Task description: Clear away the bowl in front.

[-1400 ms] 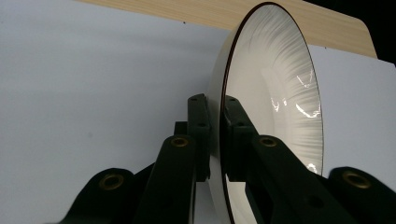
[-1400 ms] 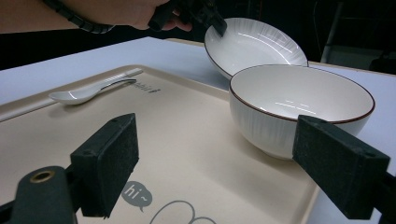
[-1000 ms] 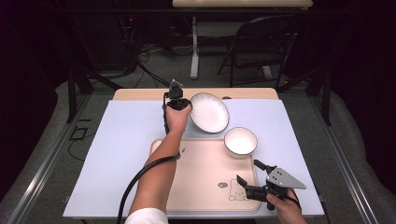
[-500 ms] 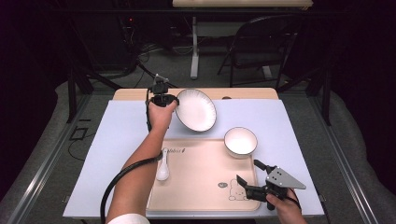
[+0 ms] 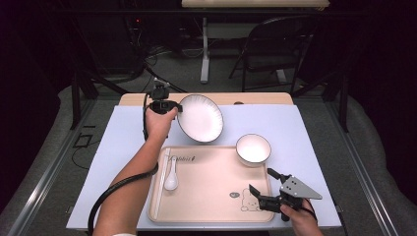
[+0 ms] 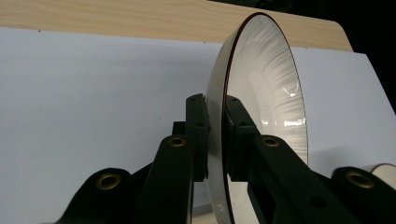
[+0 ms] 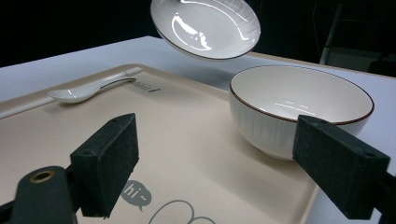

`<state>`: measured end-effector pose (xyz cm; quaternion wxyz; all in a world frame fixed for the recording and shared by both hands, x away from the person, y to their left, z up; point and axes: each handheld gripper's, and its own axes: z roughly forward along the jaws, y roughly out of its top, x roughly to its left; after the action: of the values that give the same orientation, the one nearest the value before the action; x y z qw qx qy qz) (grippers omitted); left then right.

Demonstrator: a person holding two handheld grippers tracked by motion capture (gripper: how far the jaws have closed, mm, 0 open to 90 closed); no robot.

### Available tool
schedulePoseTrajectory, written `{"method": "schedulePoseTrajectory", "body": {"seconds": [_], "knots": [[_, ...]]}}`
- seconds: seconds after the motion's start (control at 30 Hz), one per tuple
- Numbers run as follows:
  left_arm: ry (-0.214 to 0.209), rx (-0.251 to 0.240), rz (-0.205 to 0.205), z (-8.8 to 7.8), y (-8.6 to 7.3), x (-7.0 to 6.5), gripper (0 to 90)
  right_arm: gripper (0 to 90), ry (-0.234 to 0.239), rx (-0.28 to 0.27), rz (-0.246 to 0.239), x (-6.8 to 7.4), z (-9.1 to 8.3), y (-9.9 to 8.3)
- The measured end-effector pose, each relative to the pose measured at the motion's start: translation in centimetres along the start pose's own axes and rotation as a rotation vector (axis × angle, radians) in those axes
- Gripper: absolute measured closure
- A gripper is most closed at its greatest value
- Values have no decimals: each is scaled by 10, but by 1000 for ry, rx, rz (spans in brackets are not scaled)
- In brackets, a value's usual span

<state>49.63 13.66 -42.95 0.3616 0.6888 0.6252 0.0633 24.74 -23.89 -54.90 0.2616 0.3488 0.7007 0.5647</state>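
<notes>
Ceramic plate [image 5: 200, 118] | glazed, stiff, slippery, breakable | in air, tilted, far of tray [image 5: 211, 204] | left gripper [image 5: 169, 105] pinches its left rim, thin hold | right gripper [image 5: 263, 189] jaws wide, empty, near-right | bowl [image 5: 253, 149] on tray

We are in a lab or studio set up for recording, not a home. Our table [image 5: 206, 98] is a light wood desk covered with a pale blue sheet [image 5: 118, 147], standing alone on grey carpet [image 5: 383, 162] with metal rails [image 5: 44, 182] running along both sides. Around us the room is dark, hung with black. Behind the table we see a folding chair [image 5: 265, 49], the legs of a second desk [image 5: 204, 44] and loose cables [image 5: 157, 51] on the floor. The tableware is staged: a tray [image 5: 211, 196], bowl [image 5: 253, 149], spoon [image 5: 171, 179] and plate [image 5: 200, 118], all clean and without food.
</notes>
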Motion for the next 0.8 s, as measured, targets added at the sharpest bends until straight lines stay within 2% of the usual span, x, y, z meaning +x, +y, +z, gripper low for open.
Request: {"method": "schedulePoseTrajectory", "body": {"seconds": [0.17, 0.43, 0.8], "knots": [[-24, 13, 29, -12, -8, 2, 828, 136, -1, 1, -1, 0, 1, 0], [-35, 19, 35, -23, -17, 5, 827, 136, -1, 1, -2, 0, 0, 0], [-73, 38, 80, -44, -33, 3, 827, 136, -4, -10, -2, 1, 0, 1]]}}
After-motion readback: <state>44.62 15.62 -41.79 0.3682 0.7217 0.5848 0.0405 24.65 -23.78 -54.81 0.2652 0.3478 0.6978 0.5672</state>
